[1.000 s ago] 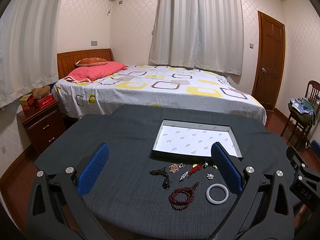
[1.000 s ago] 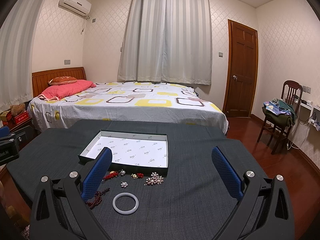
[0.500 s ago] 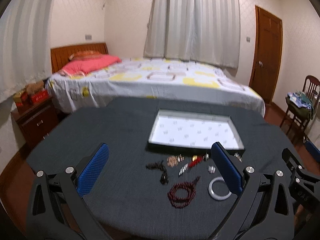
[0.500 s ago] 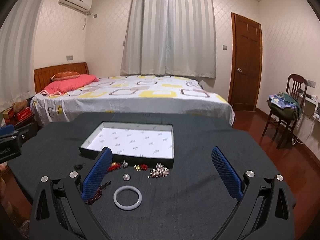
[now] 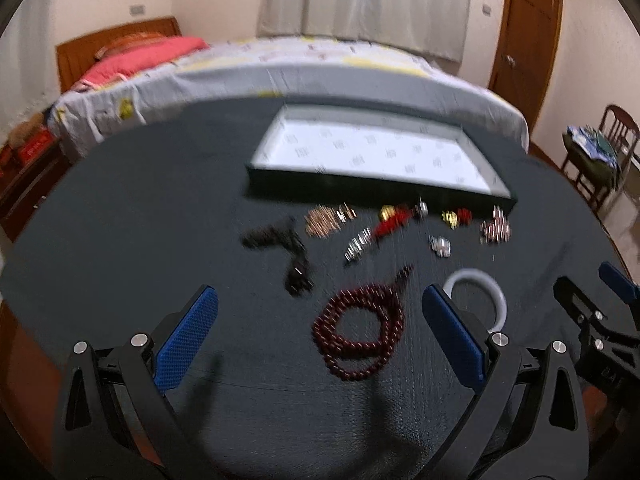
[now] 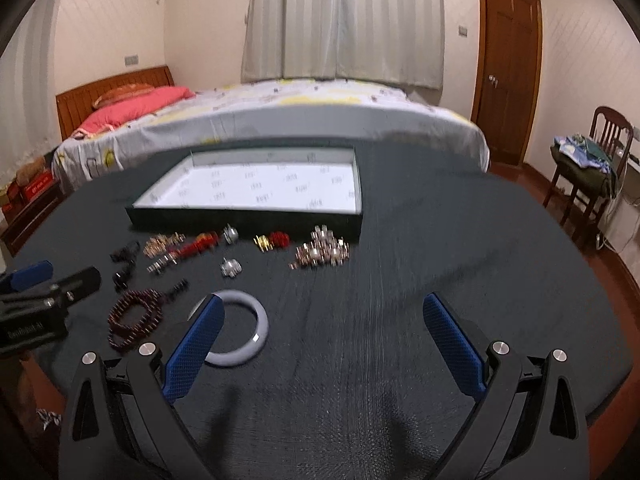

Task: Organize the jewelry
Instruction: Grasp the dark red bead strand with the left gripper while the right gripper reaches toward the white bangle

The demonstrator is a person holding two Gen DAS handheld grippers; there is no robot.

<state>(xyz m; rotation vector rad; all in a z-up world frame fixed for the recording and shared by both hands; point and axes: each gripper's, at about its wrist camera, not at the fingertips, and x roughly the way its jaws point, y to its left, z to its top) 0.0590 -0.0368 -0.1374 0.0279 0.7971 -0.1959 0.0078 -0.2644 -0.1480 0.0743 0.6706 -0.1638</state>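
The jewelry lies loose on the dark cloth-covered table (image 5: 120,240), in a scattered band just in front of the near wall of the shallow tray (image 5: 372,152), none of it inside. The tray is dark-walled with a white printed lining and holds nothing. Nearest its front wall sit a pinkish bead cluster (image 5: 322,220), a red and gold piece (image 5: 394,216) and a pearly cluster (image 6: 320,252) toward the tray's right corner. A little further from the tray are a dark chain (image 5: 280,240), a small silver piece (image 5: 440,246), the coiled dark red bead strand (image 5: 356,332) and the pale bangle (image 6: 240,328); motion blur hides finer detail.

The left gripper (image 5: 320,336) hangs over the table on the side away from the tray, its blue-padded jaws spread wide and holding nothing; the red bead strand shows between them. The right gripper (image 6: 324,340) is likewise wide open and empty, its left pad overlapping the bangle in view; whether it touches it I cannot tell.

Beyond the tray stands a bed (image 6: 320,112) with a patterned sheet and pink pillow (image 6: 136,108), then pale curtains (image 6: 344,20). A brown door (image 6: 508,68) is to the tray's right, a wooden chair (image 6: 592,168) piled with clothes further right, and a nightstand (image 5: 24,184) to its left.
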